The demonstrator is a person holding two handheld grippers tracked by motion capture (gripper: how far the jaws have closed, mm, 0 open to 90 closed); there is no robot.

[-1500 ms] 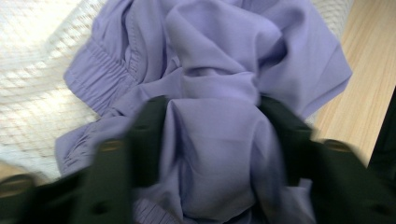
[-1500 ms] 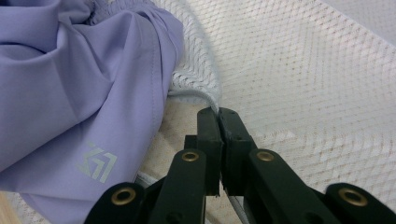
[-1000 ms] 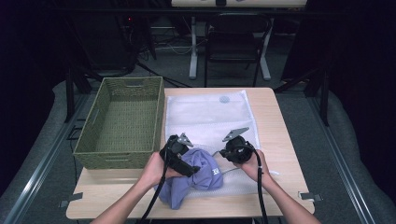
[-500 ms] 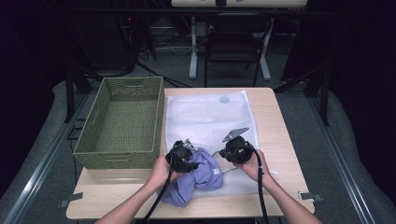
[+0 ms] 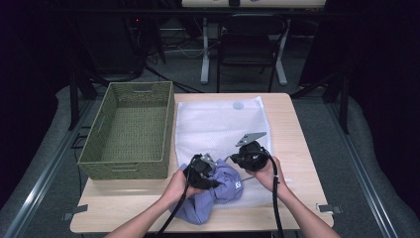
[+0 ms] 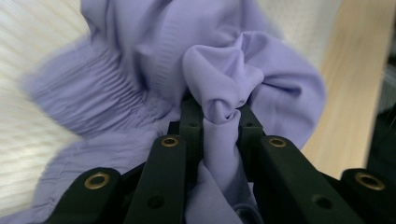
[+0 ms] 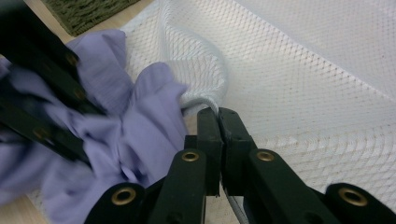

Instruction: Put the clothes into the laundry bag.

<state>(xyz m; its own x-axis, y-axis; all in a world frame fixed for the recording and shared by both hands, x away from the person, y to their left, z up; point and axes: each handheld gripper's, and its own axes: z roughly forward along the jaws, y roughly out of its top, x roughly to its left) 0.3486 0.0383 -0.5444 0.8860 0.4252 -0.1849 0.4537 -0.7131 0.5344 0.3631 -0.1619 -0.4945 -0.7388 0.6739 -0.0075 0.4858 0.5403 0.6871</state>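
From above I see my left gripper (image 5: 202,171) sitting low on the lavender garment (image 5: 218,191), which lies bunched at the near edge of the table (image 5: 297,129), partly over the near end of the white mesh bag (image 5: 218,124). In the left gripper view its jaws have just been closing, and they are now clamped on a twisted fold of the garment (image 6: 219,98); the cloth is squeezed into a narrow rope between the pads and balloons out above them (a firm bite, from the look of the pinch). My right gripper (image 5: 250,157) sits just beside the left one, to its right, over the bag. In the right gripper view its jaws are pressed together on the rolled edge of the mesh bag (image 7: 205,88), right where the netting curls up at the bag's mouth, with the garment (image 7: 140,126) lying against that edge and spilling off to the left. The other gripper's black jaws (image 7: 42,88) cross the left of that view, buried in the lavender cloth. The bag lies flat along the middle of the table, stretching away from me, and a green woven basket (image 5: 131,129) stands just beside it on the left, its long side running parallel to the bag.
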